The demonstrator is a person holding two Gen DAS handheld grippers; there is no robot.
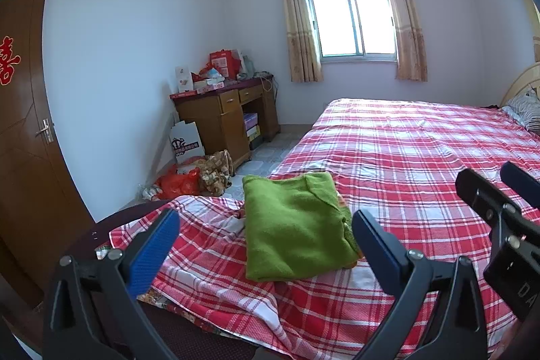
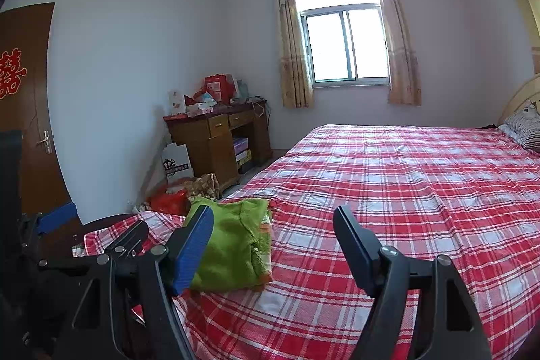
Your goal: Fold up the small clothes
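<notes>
Red-checked bedspread point(image 1: 405, 157) carries the folded green garment point(image 1: 297, 225) near its foot corner, squared flat, seemingly finished. Left gripper point(image 1: 266, 245) and right gripper point(image 2: 273, 245) hover short of it, jaws spread, pinching nothing.

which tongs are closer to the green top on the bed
Left. The left tongs stand open right in front of the folded green top, framing it. The right tongs, also open, sit off to its right over the bedsheet.
</notes>
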